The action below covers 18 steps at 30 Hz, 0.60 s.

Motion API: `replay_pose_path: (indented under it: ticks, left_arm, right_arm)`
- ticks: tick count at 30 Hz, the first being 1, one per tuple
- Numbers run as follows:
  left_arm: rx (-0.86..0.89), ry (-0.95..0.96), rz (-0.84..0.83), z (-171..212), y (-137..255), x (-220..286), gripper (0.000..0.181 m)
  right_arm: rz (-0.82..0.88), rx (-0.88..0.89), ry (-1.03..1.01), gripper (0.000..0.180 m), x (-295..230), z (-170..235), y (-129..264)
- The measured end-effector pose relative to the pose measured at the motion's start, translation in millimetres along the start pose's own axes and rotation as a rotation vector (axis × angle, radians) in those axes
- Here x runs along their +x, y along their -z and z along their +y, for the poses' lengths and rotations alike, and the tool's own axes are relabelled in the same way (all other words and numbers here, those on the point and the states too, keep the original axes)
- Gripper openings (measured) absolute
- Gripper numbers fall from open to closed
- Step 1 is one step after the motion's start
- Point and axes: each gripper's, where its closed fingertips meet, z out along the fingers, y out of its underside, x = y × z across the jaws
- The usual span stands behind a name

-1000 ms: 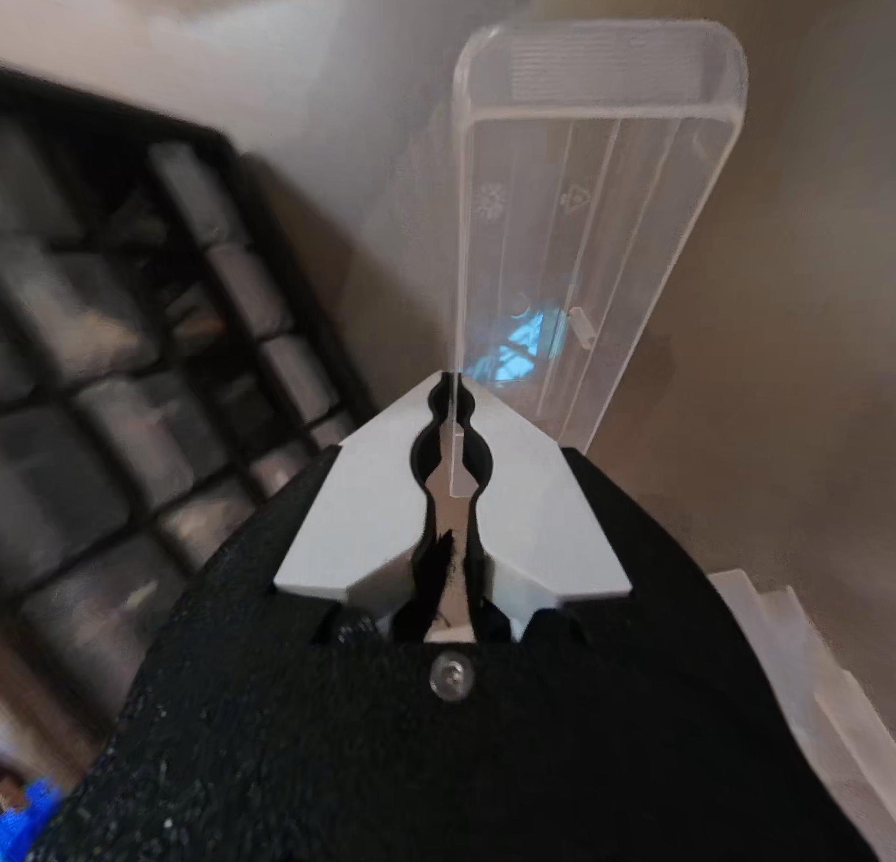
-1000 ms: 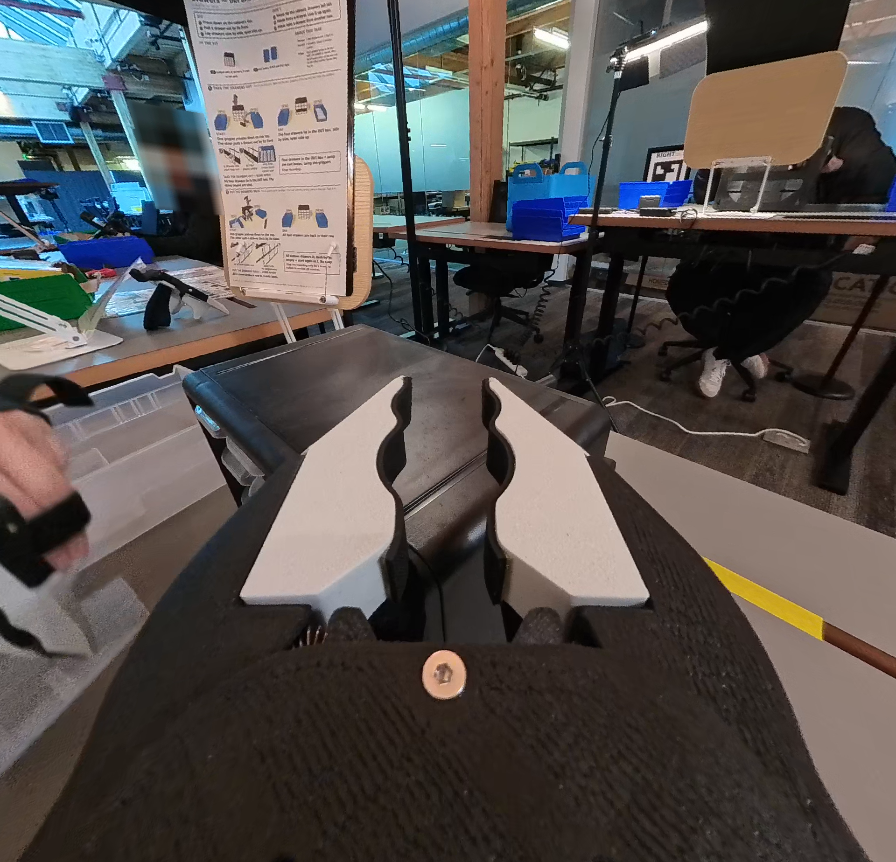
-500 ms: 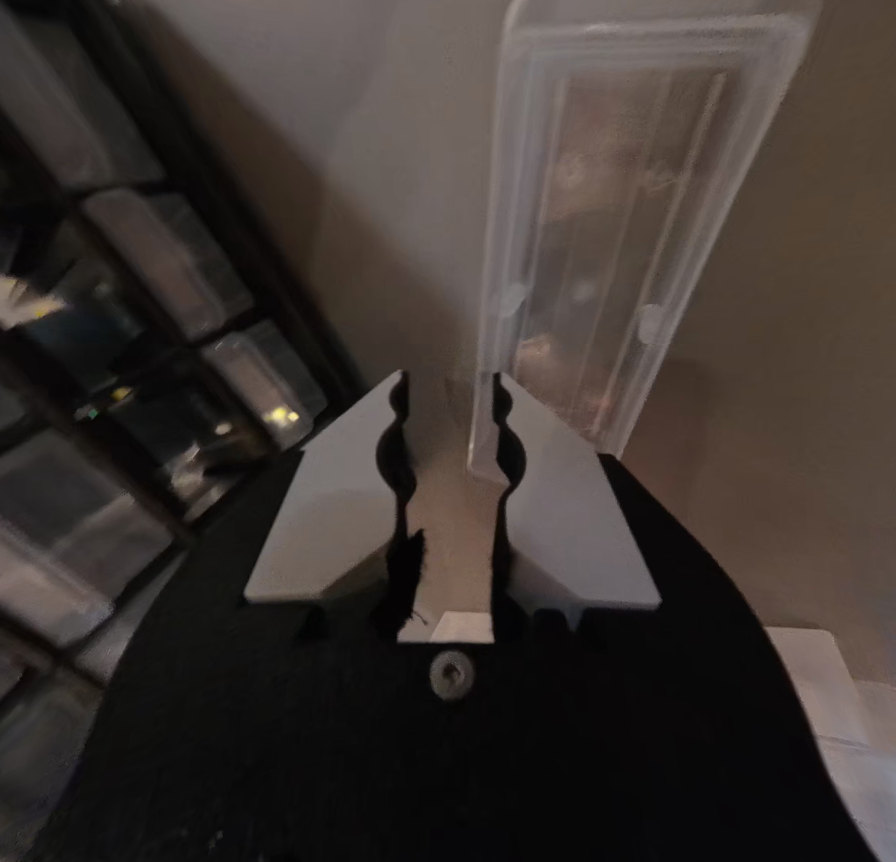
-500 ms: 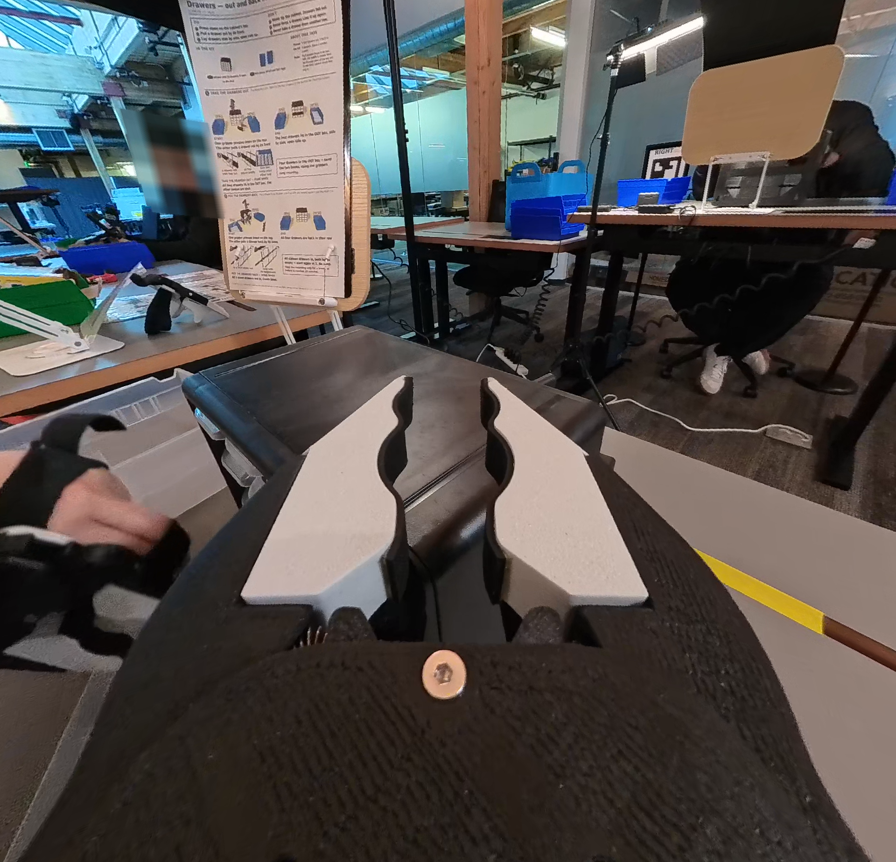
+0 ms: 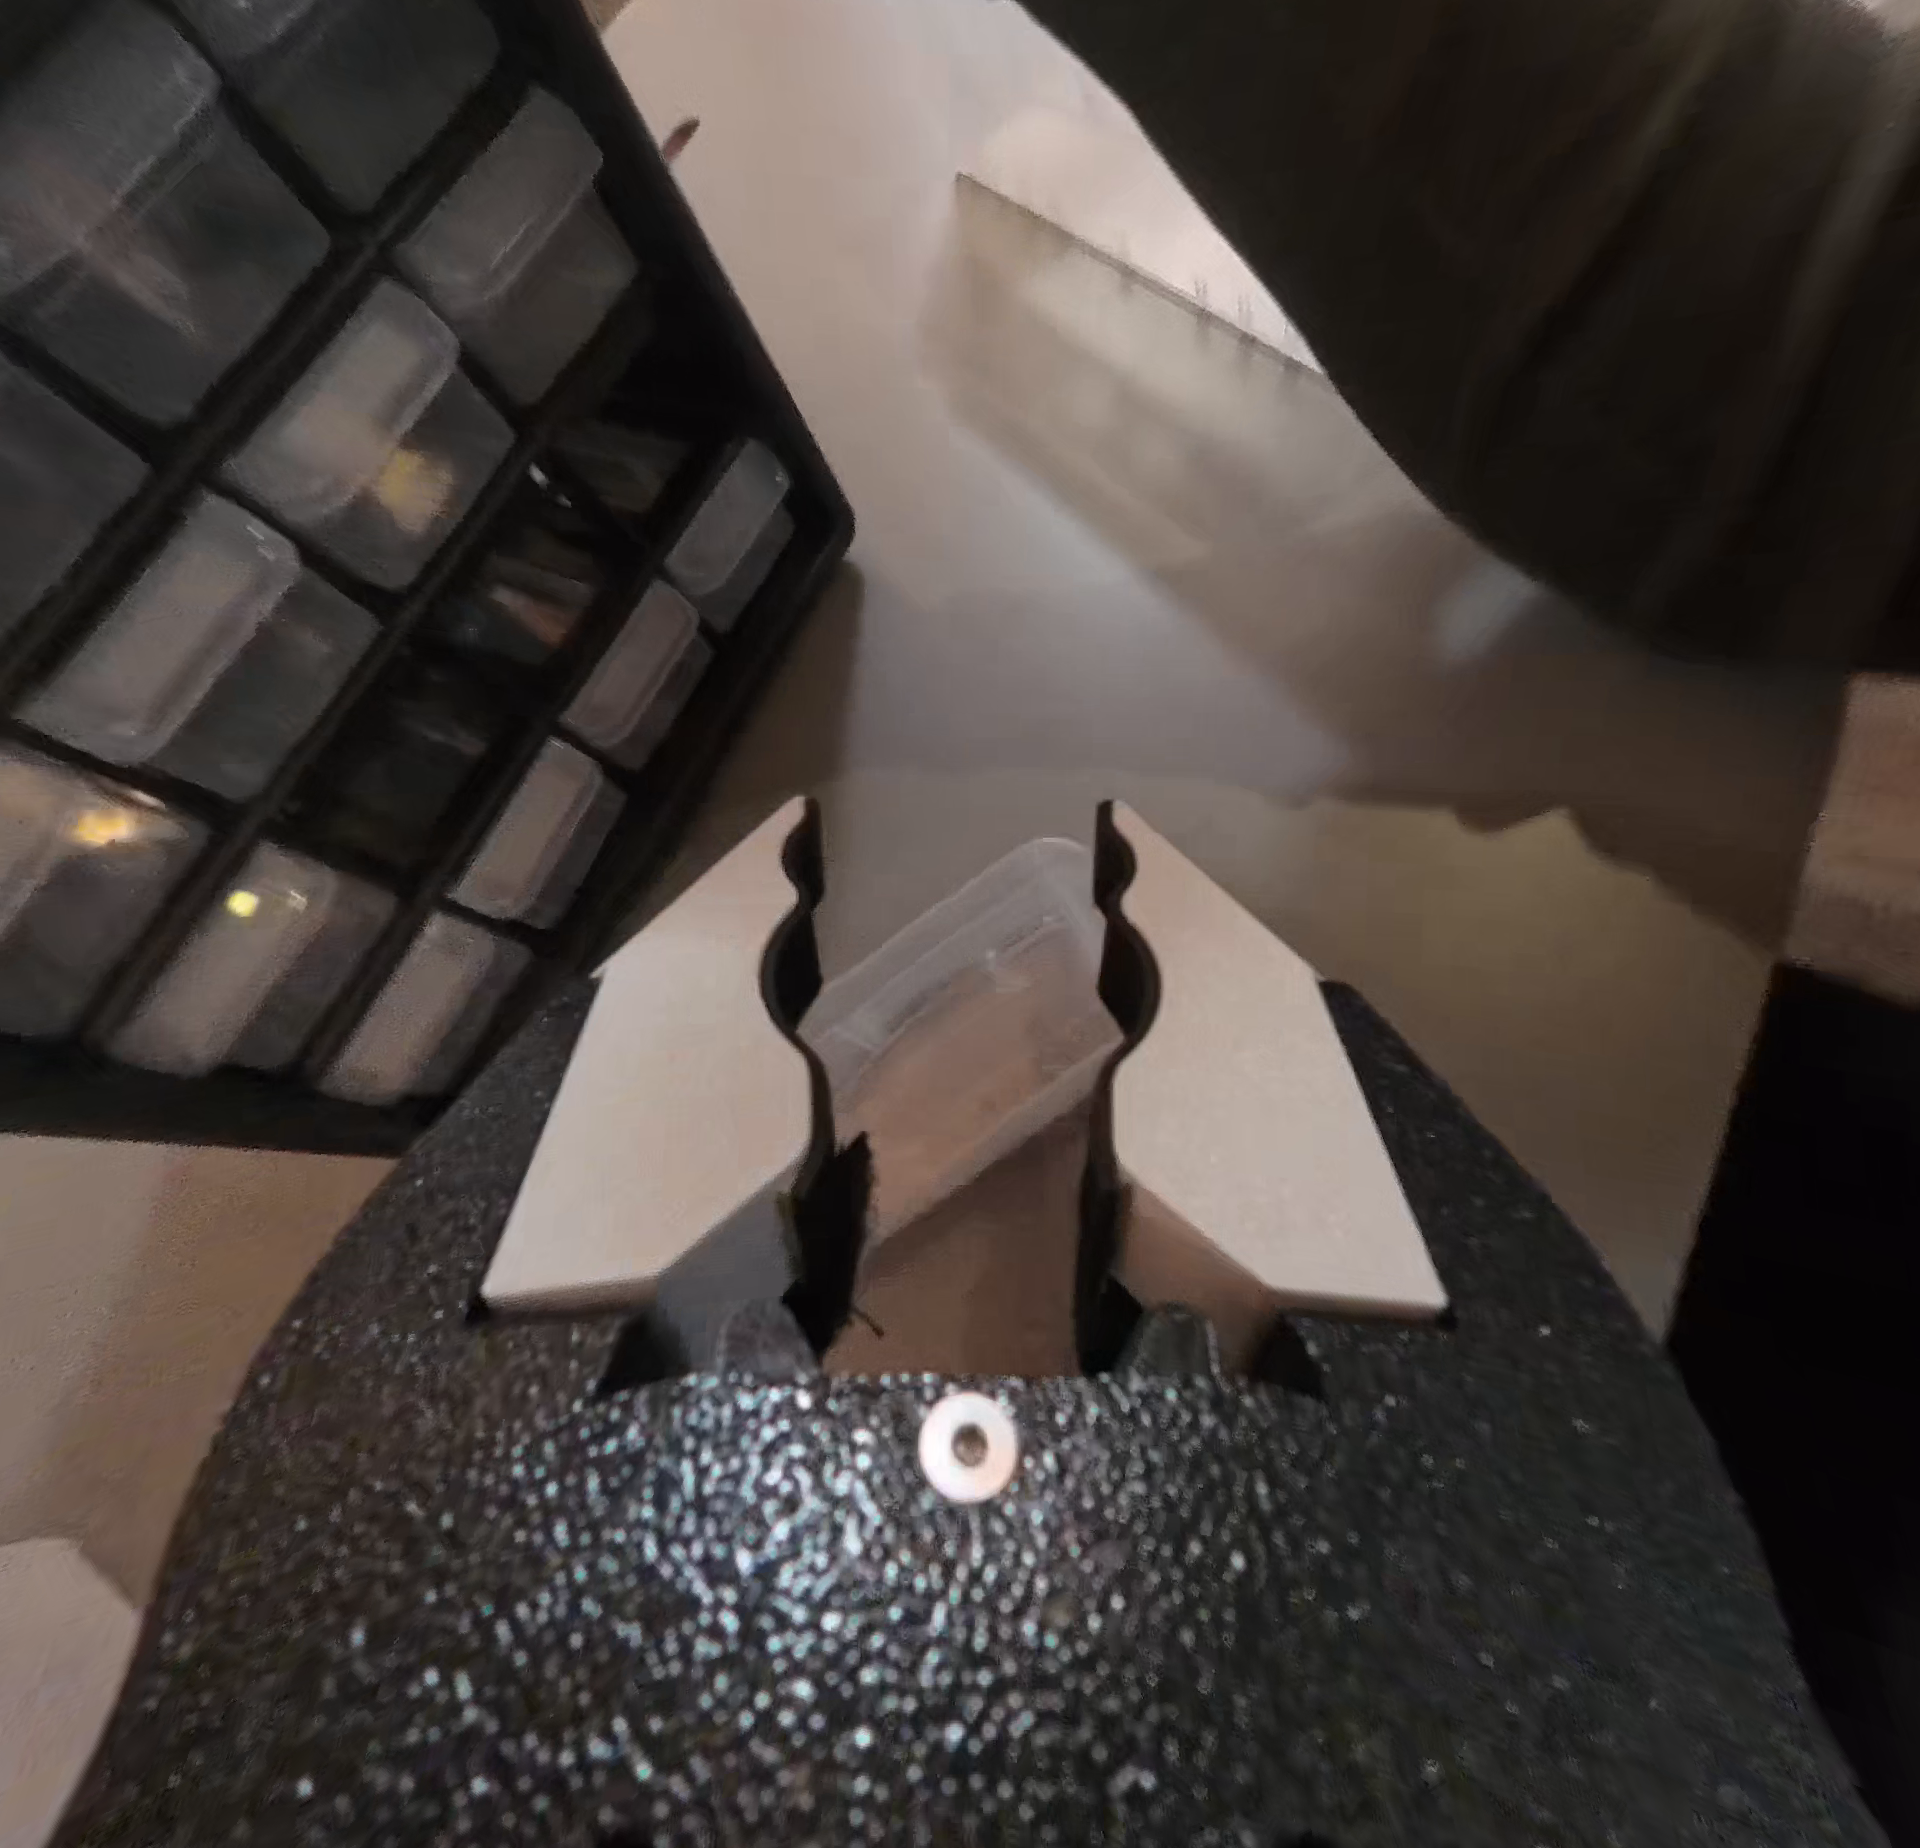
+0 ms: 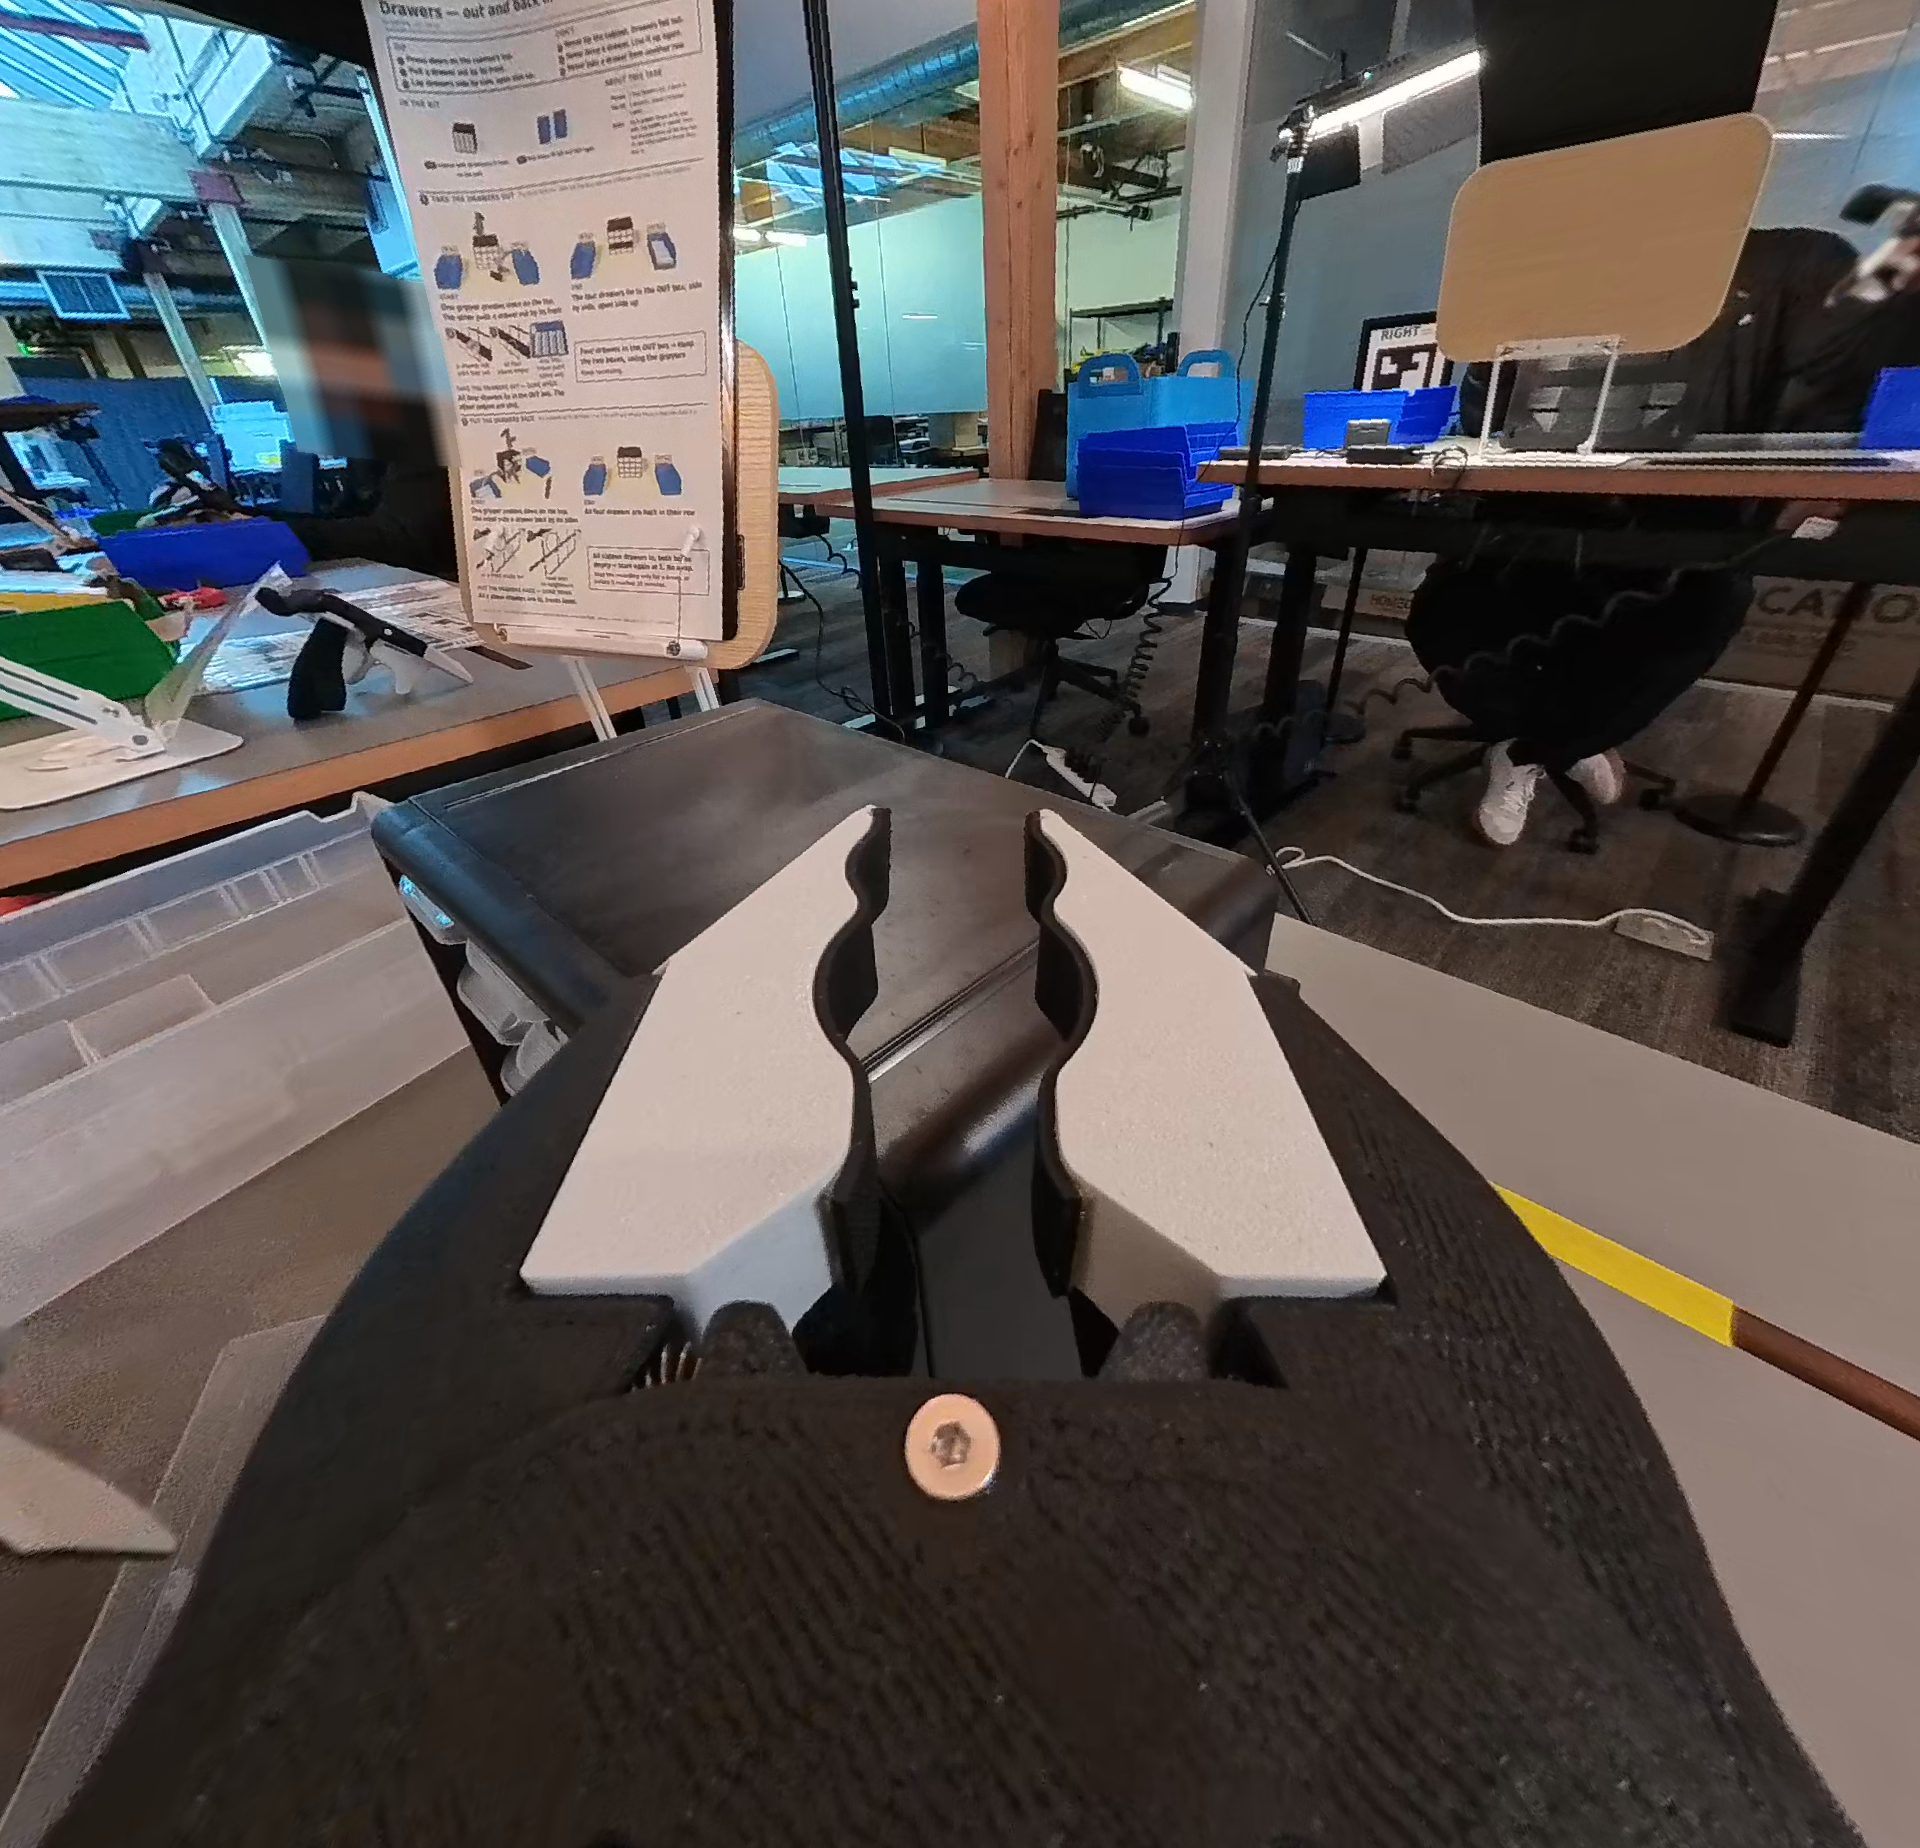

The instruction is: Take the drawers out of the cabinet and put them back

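Note:
The black cabinet [image 5: 665, 271] fills the left of the left wrist view, with clear drawers [image 5: 208, 645] in most slots and a few slots dark and empty [image 5: 416, 759]. My left gripper [image 5: 954, 822] is open and empty. One clear drawer [image 5: 966, 967] lies on the tan table just beyond it, seen between the fingers. My right gripper [image 6: 956, 822] is open and empty, low over the cabinet's black top [image 6: 675, 822].
A dark sleeve [image 5: 1507, 240] crosses the upper right of the left wrist view. A clear plastic bin [image 6: 156, 1019] stands left of the cabinet. An instruction sheet on a stand [image 6: 561, 323] is behind it. Yellow tape [image 6: 1610, 1268] marks the table's right edge.
My left gripper has opened and let go of the clear drawer, which now lies on the table. The gripper has swung back toward the cabinet. My right gripper has stayed over the cabinet top.

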Motion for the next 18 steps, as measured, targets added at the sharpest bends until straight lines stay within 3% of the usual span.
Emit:
replay_pose_path:
  ticks: [4,9,11,18]
  left_arm:
    - [-0.123,0.013,-0.081,15.3,-15.5,13.9,0.069]
    - [-0.225,-0.055,-0.04,36.4,-34.2,37.6,0.06]
    - [-0.264,-0.104,-0.096,46.4,-36.0,30.9,0.057]
    - [-0.356,-0.191,-0.271,73.3,-3.3,-7.2,0.046]
  right_arm:
    - [-0.002,0.002,-0.004,0.025,-0.3,-0.1,-0.1]
    - [-0.006,-0.001,-0.003,0.025,-2.6,0.4,-0.6]
    - [-0.004,-0.005,0.003,0.025,-2.8,0.6,-0.7]
    - [-0.009,-0.005,-0.001,0.024,-3.4,0.7,-1.2]
